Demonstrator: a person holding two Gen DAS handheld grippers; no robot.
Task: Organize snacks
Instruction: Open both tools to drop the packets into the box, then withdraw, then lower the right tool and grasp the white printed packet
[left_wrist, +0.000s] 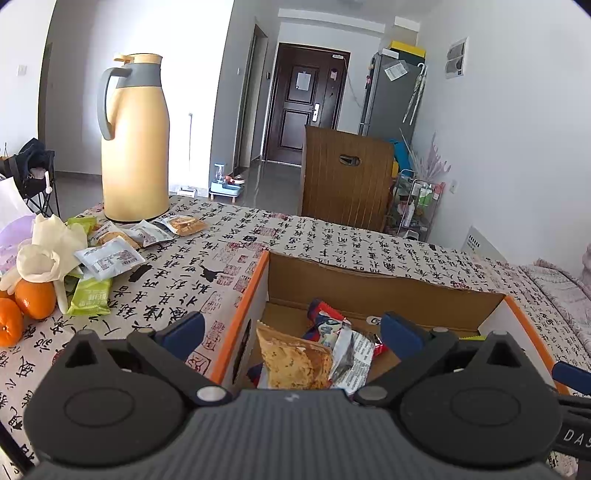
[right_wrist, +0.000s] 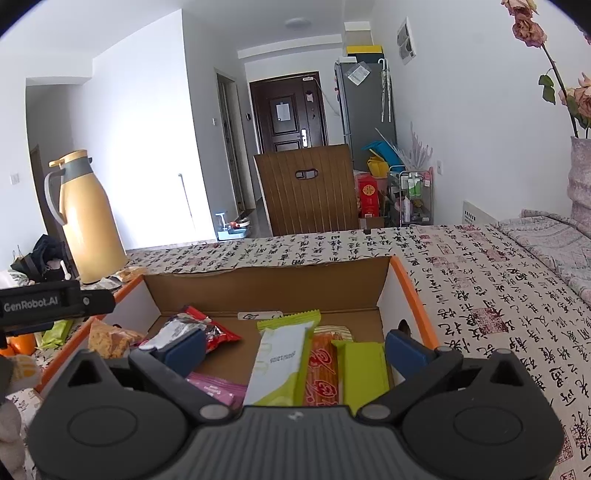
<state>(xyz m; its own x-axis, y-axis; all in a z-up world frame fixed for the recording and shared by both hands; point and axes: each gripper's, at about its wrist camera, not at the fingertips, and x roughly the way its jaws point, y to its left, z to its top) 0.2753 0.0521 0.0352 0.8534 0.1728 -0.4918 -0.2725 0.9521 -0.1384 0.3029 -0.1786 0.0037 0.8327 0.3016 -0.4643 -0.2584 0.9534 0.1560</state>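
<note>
1. Calligraphy-printed cloth covers the table (left_wrist: 258, 236), with a brown chair (left_wrist: 347, 177) behind it and a dark door (left_wrist: 303, 103) down the hallway.
2. An orange-edged cardboard box (left_wrist: 369, 277) sits open on the cloth, and both grippers hang over it.
3. The left gripper (left_wrist: 291, 332) has its blue fingers spread wide and grips nothing; below it a see-through pack of flat crackers (left_wrist: 291, 362) lies in the box against a crumpled silver wrapper (left_wrist: 351, 350).
4. The right gripper (right_wrist: 295, 349) is likewise spread apart and empty, above a white and green bar (right_wrist: 280, 362), an orange packet (right_wrist: 323, 369) and a lime-green packet (right_wrist: 362, 365) lying side by side on the box floor.
5. A red and silver wrapper (right_wrist: 199, 328) lies at the left of the box.
6. More snack packets (left_wrist: 122, 243) lie loose on the cloth left of the box, near a yellow thermos jug (left_wrist: 135, 140).
7. Two oranges (left_wrist: 26, 306) rest at the table's left edge beside a green bar (left_wrist: 90, 299).
</note>
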